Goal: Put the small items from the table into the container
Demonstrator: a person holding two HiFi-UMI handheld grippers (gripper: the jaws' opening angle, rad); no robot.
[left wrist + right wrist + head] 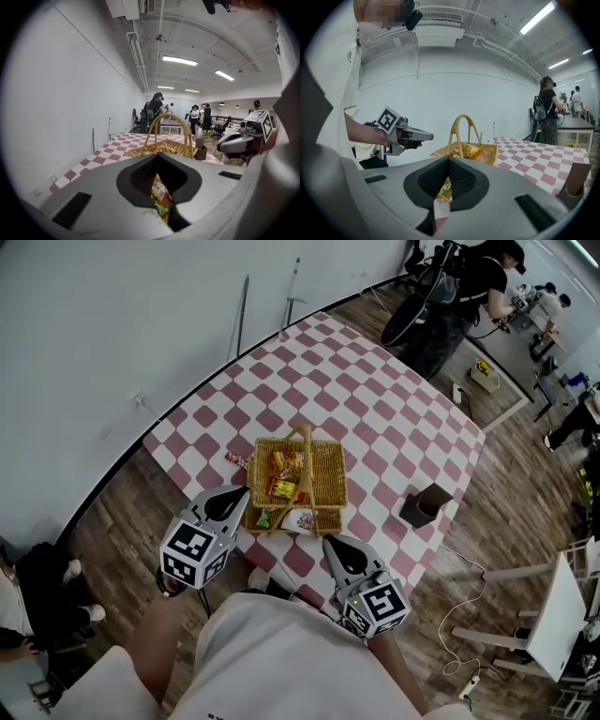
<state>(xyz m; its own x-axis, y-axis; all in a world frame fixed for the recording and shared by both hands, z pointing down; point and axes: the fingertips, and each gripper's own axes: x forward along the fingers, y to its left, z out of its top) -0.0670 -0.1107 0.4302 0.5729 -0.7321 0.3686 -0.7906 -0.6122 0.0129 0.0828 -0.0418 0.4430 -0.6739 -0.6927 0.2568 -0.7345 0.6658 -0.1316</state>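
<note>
A wicker basket [328, 474] with a tall handle stands on the red-and-white checked table [394, 418] and holds several snack packets [284, 474]. A small red packet [236, 459] lies on the cloth by the basket's left side. A green packet [263, 518] and a white one [301, 519] lie at its near edge. My left gripper [246, 491] is shut and empty just off the basket's near left corner. My right gripper [328, 541] hovers shut and empty before the near edge. The left gripper view looks over the shut jaws [157, 154] at the basket [180, 147].
A dark brown cup [427, 504] stands near the table's right edge. Behind the table is a white wall with poles [241, 315] leaning on it. People stand at the far right, one sits at the left [33, 592]. A white side table [553, 615] and a cable lie on the floor.
</note>
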